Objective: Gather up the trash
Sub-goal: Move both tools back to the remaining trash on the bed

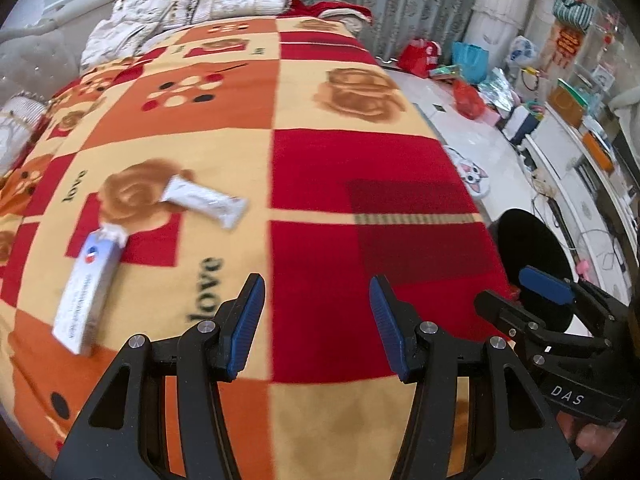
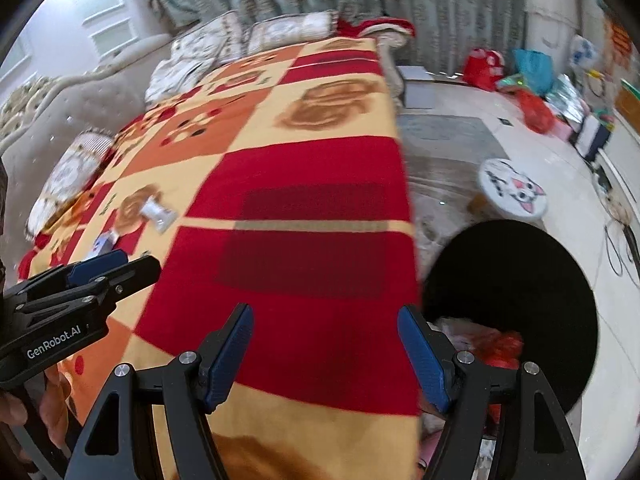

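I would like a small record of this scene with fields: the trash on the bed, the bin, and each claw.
surface: bed blanket, checked in red, orange and cream
trash 1: white wrapper, lying on the blanket
trash 2: white and blue box, lying nearer the camera than the wrapper
bin: black bin on the floor beside the bed, trash already inside
left claw: open, nothing between the pads
right claw: open, nothing held
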### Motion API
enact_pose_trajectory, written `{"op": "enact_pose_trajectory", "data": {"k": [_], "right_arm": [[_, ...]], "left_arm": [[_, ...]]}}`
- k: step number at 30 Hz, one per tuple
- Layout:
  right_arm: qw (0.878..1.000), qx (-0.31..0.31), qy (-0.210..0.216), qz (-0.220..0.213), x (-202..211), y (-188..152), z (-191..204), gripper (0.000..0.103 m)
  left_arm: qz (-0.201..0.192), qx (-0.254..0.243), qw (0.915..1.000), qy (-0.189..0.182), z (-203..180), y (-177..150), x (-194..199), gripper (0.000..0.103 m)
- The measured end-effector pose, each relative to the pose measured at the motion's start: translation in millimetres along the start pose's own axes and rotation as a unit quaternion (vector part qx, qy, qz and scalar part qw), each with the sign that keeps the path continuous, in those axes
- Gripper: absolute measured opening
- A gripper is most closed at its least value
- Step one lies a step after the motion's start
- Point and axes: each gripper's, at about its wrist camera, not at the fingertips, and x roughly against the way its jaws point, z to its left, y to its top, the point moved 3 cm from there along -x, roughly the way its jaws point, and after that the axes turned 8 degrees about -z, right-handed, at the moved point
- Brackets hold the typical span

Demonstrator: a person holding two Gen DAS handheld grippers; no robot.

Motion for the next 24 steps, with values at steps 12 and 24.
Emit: {"op": "enact_pose_trajectory", "data": {"k": [12,24], "right_arm": [[0.996,0.07,0.047,0.027,-40,9,80,0.072],[0.988,0.124,0.085,0.035,-81,33,137,0.072]], "left_arm": [[0.005,0.034,0.9979,0.056,103,-11,16,0.054],[0.019,0.054,0.9939,0.095,174,-22,13,0.059]]}}
